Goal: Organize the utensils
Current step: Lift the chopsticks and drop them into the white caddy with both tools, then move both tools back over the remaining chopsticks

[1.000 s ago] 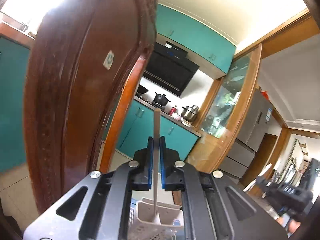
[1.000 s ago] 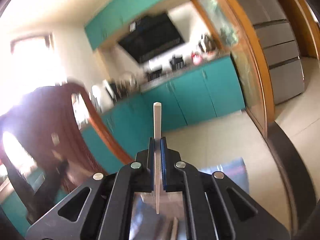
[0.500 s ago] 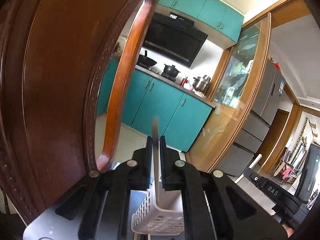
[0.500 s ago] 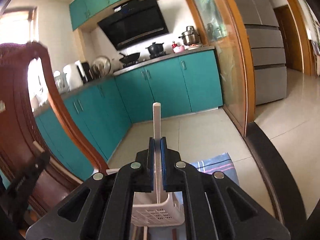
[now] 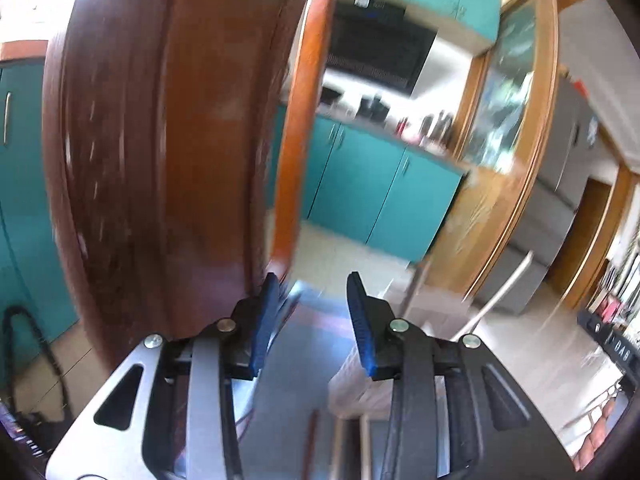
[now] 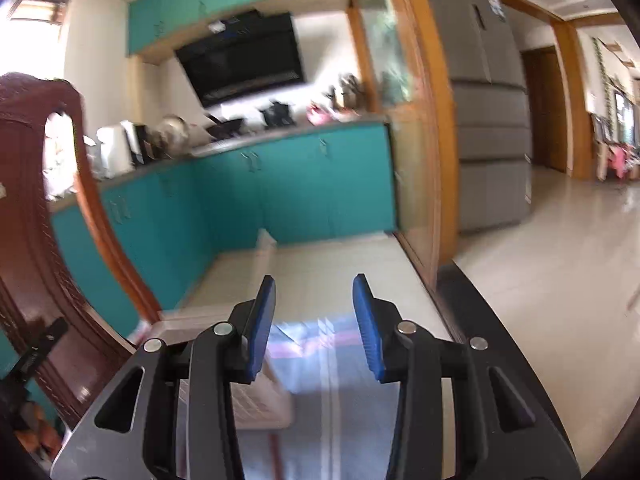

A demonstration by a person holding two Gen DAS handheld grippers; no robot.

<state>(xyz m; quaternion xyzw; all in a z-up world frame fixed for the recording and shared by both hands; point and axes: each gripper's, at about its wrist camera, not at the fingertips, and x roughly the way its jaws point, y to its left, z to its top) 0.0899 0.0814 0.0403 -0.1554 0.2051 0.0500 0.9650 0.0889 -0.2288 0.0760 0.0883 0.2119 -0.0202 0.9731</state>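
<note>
Blur smeared both views. My left claw [image 5: 310, 320] had just been opening, its ribbed blue pads [image 5: 264, 320] parted with nothing between them. My right claw [image 6: 314, 326] had likewise just spread, empty. The white perforated plastic basket [image 6: 260, 400] sat on the striped cloth [image 6: 332, 360] covering the bench, near and left of the right claw. A pale slim chopstick [image 5: 500, 292] leaned beyond the left claw. The carved, glossy wooden chair back [image 5: 160, 160] stood left.

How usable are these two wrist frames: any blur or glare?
Left wrist: heavy motion blur on the chair back and basket, window glare top left; the tool stays sharp. Right wrist: milder blur, blown-out window, basket smeared.
</note>
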